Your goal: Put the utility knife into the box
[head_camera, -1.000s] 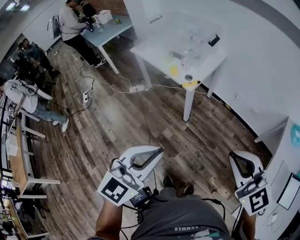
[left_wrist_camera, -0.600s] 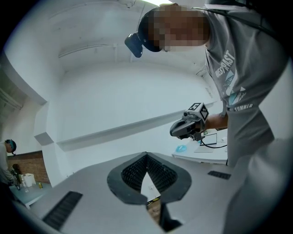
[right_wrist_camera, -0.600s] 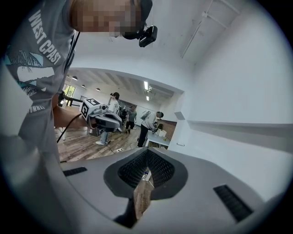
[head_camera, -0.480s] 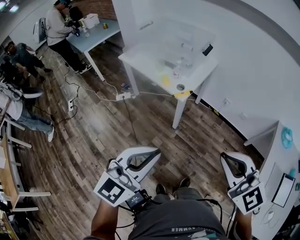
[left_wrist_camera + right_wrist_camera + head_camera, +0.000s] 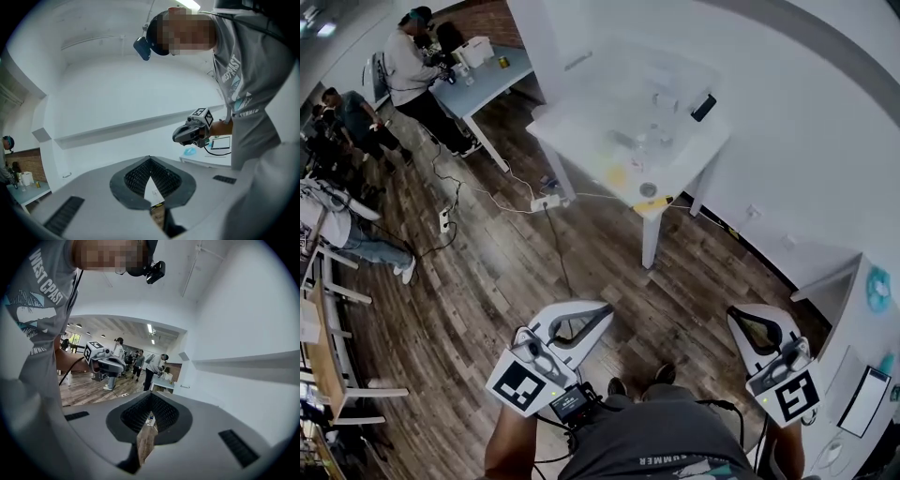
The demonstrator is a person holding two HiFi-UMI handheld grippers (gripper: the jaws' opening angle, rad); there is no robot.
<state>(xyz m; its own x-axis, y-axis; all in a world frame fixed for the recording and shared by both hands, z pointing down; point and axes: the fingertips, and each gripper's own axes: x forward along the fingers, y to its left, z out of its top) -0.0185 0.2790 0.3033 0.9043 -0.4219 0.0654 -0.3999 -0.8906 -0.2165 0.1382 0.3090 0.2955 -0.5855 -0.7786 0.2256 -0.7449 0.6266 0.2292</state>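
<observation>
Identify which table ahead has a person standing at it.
The pale blue table at upper left; a person in grey stands there. The white square table has nobody.

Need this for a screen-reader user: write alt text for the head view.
Seen from above, a person stands on a brown wood-plank floor holding a white two-jaw tool in each hand, the left tool and right tool both shut and empty. Ahead stands a white rectangular table; other people gather at upper left.
</observation>
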